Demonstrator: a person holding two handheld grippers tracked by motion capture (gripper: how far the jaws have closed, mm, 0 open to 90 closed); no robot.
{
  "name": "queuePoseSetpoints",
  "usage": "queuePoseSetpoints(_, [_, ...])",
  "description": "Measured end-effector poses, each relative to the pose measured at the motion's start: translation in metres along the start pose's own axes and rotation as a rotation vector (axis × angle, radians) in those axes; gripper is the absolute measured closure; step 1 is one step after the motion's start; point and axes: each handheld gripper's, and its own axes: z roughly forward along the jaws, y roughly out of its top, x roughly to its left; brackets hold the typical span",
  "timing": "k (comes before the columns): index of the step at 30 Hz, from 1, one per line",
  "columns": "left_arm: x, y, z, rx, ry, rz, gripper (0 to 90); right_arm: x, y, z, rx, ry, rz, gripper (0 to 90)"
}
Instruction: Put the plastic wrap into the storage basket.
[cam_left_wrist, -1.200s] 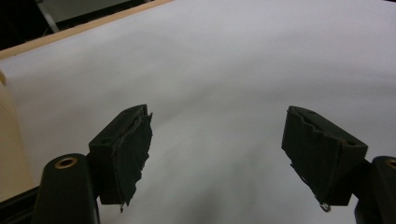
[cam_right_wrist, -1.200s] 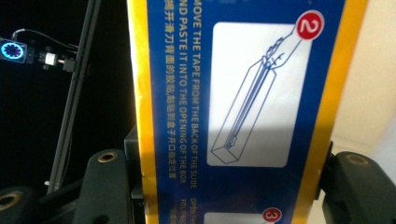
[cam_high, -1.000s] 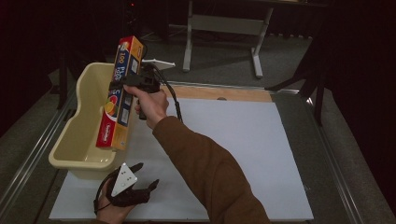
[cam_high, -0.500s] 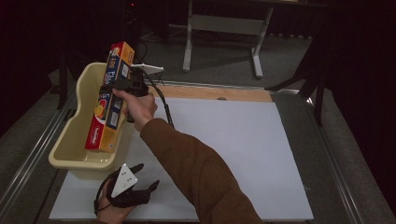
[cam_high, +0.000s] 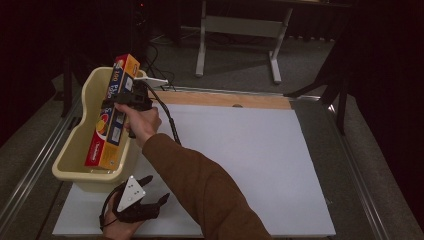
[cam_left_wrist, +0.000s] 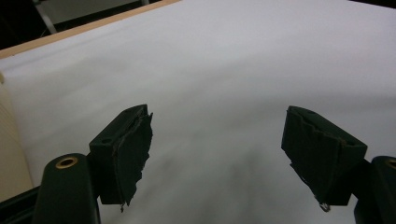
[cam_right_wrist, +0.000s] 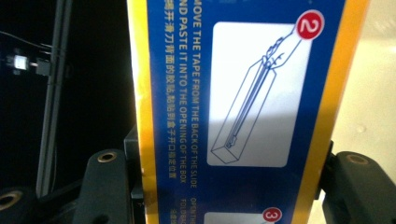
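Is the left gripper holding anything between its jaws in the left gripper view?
No: the left gripper has its jaws spread wide apart, with nothing but the white table sheet showing between them.

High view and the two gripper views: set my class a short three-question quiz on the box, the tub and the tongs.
1. True or false: the right tongs are shut on the long box.
2. Where is the box's lower end? A) on the white sheet B) inside the cream tub C) on the floor
3. Fill in: the left tongs are ____ with nothing between them.

Key:
1. True; the box sits clamped between both pads in the right gripper view.
2. B
3. open
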Motion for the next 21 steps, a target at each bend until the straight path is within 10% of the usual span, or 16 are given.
queuePoseSetpoints(21, [0.001,-0.001,-0.001,0.003,0.006,0.000,24.0,-0.018,-0.004,0.016,0.086,-0.151,0.099,33.9])
